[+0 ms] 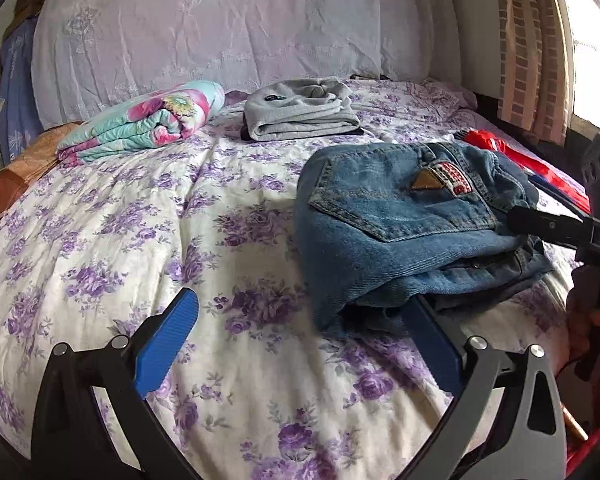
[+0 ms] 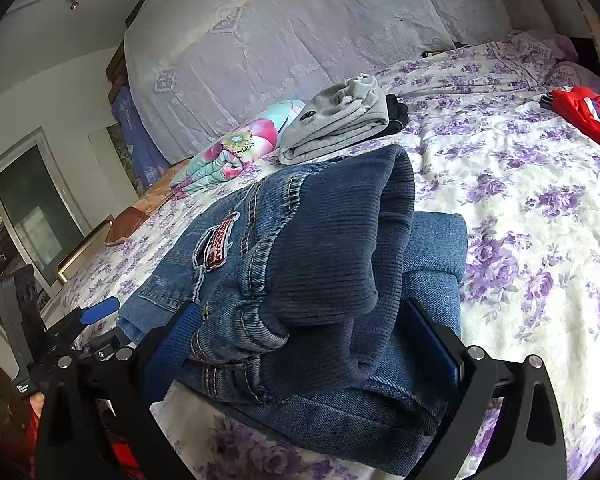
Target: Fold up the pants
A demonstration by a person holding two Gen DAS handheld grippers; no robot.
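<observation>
A pair of blue jeans [image 1: 404,224] lies folded into a thick bundle on the floral bedspread [image 1: 180,248], back pocket and red patch up. My left gripper [image 1: 304,332] is open; its right finger [image 1: 432,340] reaches under the bundle's near edge, its left finger [image 1: 168,344] is over bare bedspread. My right gripper [image 2: 300,344] is open wide with the jeans [image 2: 300,264] between its fingers, at the ribbed waistband end. The right gripper also shows in the left wrist view [image 1: 548,226], one finger on top of the bundle.
Folded grey pants [image 1: 300,114] and a rolled floral blanket [image 1: 148,120] lie at the back by a large white-covered pillow [image 1: 240,20]. A red garment [image 1: 524,160] lies at the right. A curtain [image 1: 528,48] and window are on the right.
</observation>
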